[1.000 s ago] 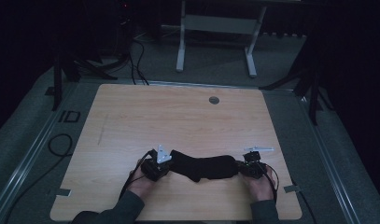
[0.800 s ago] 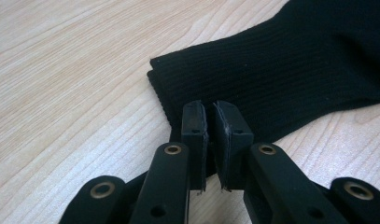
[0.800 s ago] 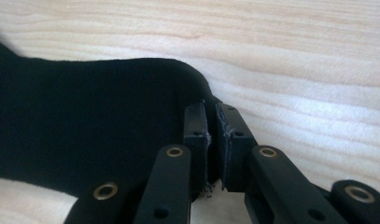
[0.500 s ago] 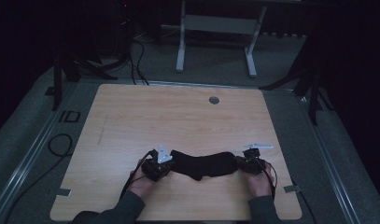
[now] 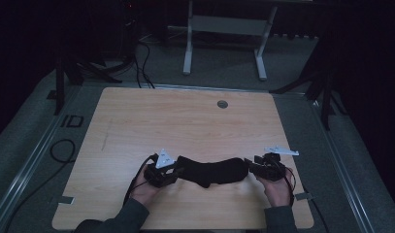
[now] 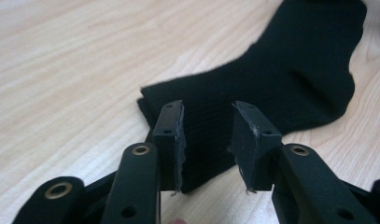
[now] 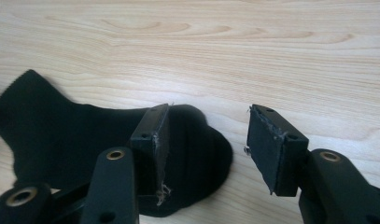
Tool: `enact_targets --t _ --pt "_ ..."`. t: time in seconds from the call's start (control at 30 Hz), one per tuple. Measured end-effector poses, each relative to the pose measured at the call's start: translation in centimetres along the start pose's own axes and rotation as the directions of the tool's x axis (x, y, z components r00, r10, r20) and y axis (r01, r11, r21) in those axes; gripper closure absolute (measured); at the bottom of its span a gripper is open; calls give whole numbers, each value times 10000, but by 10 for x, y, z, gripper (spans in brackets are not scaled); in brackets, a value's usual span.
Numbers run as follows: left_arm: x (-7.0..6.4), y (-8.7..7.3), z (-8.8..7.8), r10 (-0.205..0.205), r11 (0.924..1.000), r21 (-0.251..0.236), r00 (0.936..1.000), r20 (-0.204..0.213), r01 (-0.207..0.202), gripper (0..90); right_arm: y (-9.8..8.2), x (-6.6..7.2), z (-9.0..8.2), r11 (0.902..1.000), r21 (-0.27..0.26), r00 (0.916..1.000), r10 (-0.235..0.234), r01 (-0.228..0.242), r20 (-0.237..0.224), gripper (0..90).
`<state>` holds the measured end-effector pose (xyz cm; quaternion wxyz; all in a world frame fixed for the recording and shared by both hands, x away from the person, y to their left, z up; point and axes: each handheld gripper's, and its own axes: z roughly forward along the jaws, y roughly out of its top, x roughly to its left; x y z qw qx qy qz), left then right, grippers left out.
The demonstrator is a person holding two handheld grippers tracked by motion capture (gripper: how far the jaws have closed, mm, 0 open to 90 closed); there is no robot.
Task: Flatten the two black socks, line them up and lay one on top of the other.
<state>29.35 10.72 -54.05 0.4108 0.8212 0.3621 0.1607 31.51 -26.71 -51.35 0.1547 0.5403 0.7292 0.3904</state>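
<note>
A black sock [image 5: 212, 171] lies flat on the wooden table [image 5: 185, 121] near its front edge, stretched left to right. My left gripper [image 5: 177, 171] is at the sock's left end. In the left gripper view the gripper [image 6: 206, 109] is open, its jaws straddling the ribbed cuff of the sock [image 6: 281, 70] without closing on it. My right gripper [image 5: 249, 167] is at the sock's right end. In the right gripper view the gripper [image 7: 208, 112] is open wide over the rounded toe of the sock [image 7: 61, 135], which lies under one jaw.
A round grommet [image 5: 222, 104] sits in the tabletop near the far edge. Beyond the table stands a white desk frame [image 5: 224, 29], with cables [image 5: 141, 58] on the dark floor. A cable loop [image 5: 59, 148] lies on the floor at the left.
Both hands have stayed at the two ends of the sock. The right gripper has shifted slightly away from me; the sock lies much as before.
</note>
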Motion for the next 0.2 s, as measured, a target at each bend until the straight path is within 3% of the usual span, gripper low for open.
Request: enact_targets --t 0.2 --pt "11 0 -3 -386 9991 -169 9980 -492 378 615 -6 -14 6 9998 182 9955 28 -45 943 483"
